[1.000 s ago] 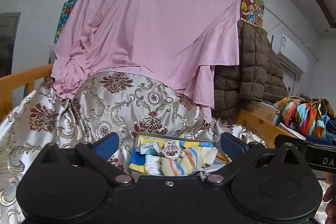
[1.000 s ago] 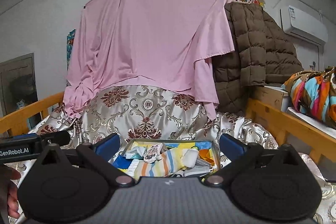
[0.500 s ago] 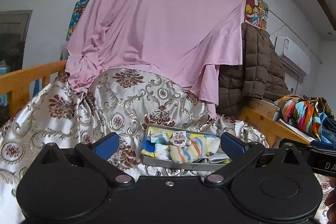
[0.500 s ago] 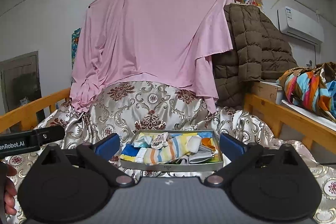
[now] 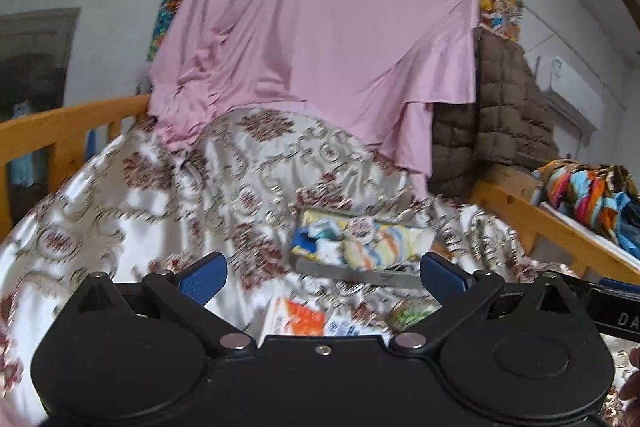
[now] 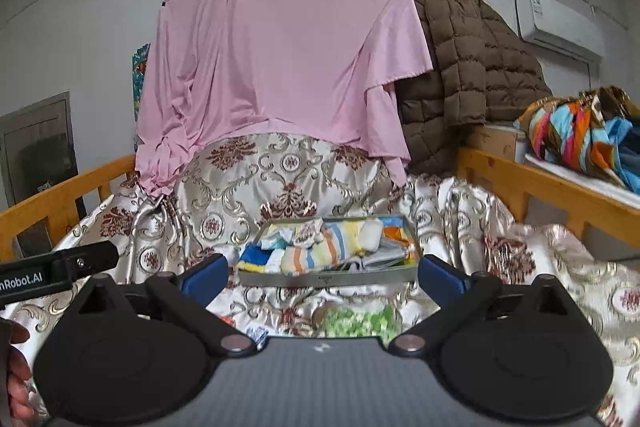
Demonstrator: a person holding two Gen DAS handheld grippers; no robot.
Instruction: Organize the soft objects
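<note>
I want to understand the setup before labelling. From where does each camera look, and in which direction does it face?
Left wrist view: sits on the left gripper, faces forward over the floral satin bedspread to the grey metal tray of small soft clothes; its open blue-padded fingers show.
Right wrist view: sits on the right gripper, faces the same tray; its open fingers and a hand at the left edge show.
Both share the tray, bedspread and hanging pink sheet.

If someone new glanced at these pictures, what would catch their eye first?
A large pink sheet hangs across the back wall, draping onto the floral satin bedspread. At the centre of the bed sits a grey tray heaped with colourful striped socks, framed by both open grippers' blue fingers.
</note>
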